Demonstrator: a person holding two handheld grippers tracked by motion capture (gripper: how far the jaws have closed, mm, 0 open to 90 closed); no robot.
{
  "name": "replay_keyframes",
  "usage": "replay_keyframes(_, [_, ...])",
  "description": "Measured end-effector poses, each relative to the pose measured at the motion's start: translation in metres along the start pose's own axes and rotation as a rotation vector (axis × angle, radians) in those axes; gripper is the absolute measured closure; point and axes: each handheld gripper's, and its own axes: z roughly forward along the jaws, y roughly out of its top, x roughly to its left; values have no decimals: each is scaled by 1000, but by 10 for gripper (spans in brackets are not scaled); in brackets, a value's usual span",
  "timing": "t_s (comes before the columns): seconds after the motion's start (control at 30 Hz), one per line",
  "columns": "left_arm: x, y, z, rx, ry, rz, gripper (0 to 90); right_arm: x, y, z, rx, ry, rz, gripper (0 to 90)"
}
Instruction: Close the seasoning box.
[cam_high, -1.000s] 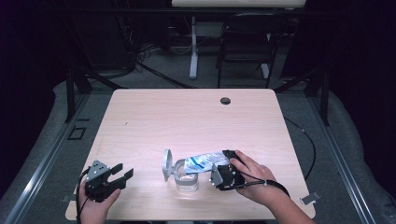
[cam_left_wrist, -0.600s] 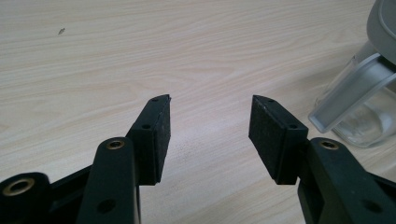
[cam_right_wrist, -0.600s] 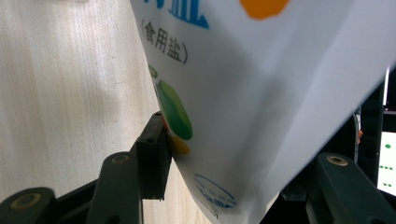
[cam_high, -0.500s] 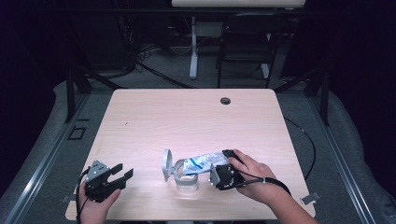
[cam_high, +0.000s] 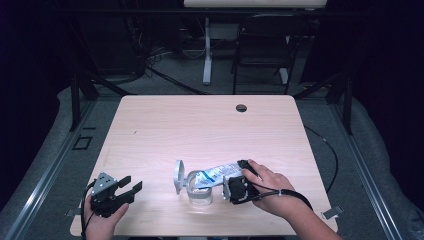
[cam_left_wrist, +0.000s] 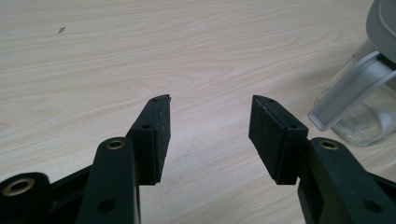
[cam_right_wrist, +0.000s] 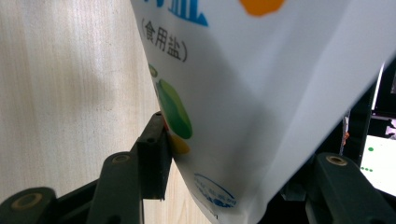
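From the high view, the right gripper (cam_high: 235, 189) pinches the bottom end of a white printed salt pouch (cam_high: 216, 174), tipped so its mouth rests over a small clear glass jar (cam_high: 199, 192) near the front edge of the pale wooden table (cam_high: 210, 125); the jar's grey hinged lid (cam_high: 178, 176) stands flipped open on the far side from the hand. The left gripper (cam_high: 129, 185) sits well apart at the front left corner. In the left gripper view its jaws are spread with nothing between them, bare wood below, and the jar (cam_left_wrist: 362, 116) with its lid (cam_left_wrist: 383, 21) off at the right edge. In the right gripper view the pouch (cam_right_wrist: 261, 93) bulges between the jaws, one pad pressed into its side. Nothing steadies the jar, so I judge a nudge from the pouch could shove or tip it, and the floppy mouth could slip off the rim and spill salt on the table.
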Motion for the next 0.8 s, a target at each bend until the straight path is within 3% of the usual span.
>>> replay_keyframes(0.43, [0, 0, 0, 1, -2, 2, 489, 0, 2, 0, 24, -6, -13, 471])
replay_keyframes(0.8, [0, 1, 1, -1, -1, 1, 489, -1, 5, 0, 46, -26, -52, 473])
